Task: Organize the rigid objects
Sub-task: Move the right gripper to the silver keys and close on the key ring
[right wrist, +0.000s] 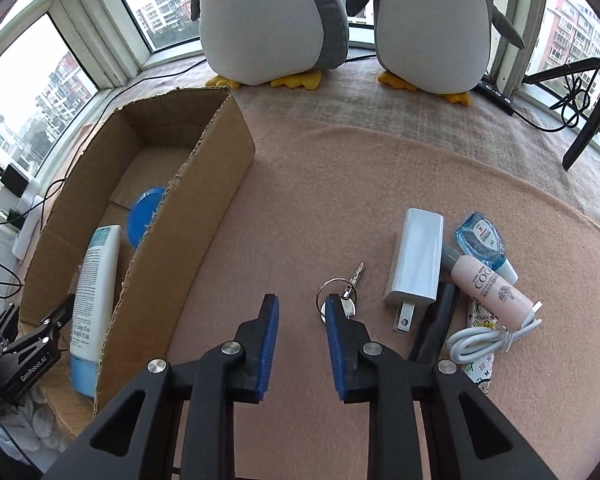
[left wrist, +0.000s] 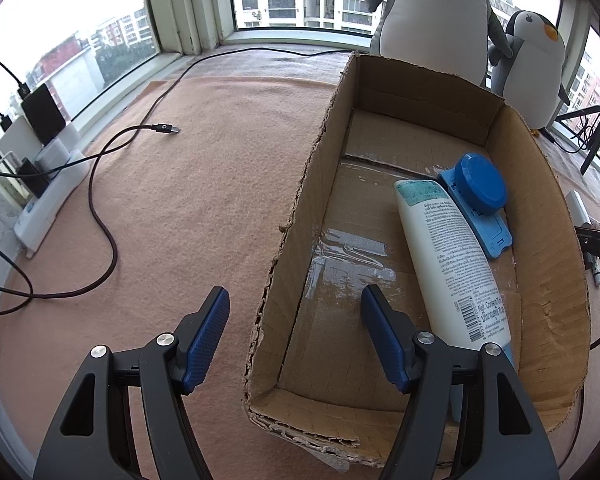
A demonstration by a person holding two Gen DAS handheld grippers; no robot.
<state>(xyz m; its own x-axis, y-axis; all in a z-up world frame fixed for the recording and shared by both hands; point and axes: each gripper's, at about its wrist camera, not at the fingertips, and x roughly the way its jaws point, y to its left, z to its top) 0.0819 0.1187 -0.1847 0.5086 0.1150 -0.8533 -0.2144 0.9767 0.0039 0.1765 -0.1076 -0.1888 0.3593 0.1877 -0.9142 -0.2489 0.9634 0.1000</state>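
- Okay, left gripper (left wrist: 294, 294) is hanging over the cardboard box (left wrist: 312, 184), jaws spread wide either side of its torn left wall, pads not touching it
- Inside the box I see a white lotion tube (left wrist: 448, 256) lying along the floor, with a blue round-capped piece (left wrist: 482, 190) just beside it against the right wall
- Right gripper (right wrist: 302, 302) points down at the peach blanket (right wrist: 340, 168), jaws partly apart with nothing between them
- Its right fingertip sits over the key ring (right wrist: 325, 286), so I can't tell if it touches
- Just right of the keys: a white charger (right wrist: 416, 256), a pink tube (right wrist: 492, 290), a blue dispenser (right wrist: 480, 238) and a coiled white cable (right wrist: 488, 338), all outside the box
- 2 plush penguins (right wrist: 272, 20) stand by the window
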